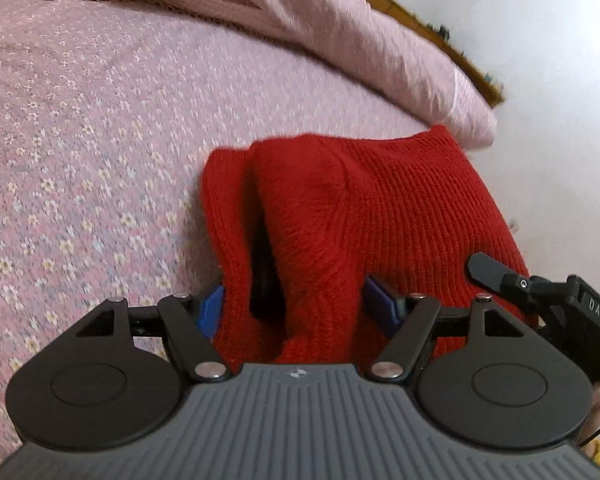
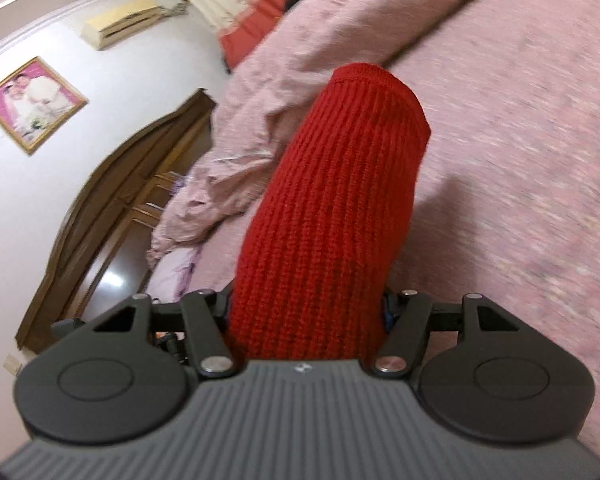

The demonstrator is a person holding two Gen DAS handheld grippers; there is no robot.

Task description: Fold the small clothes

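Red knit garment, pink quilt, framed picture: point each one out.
red knit garment (image 2: 332,200): right wrist view, middle of the ribbed knit.
pink quilt (image 1: 340,28): left wrist view, on its bunched folds.
framed picture (image 2: 34,104): right wrist view, centre of the pink print.
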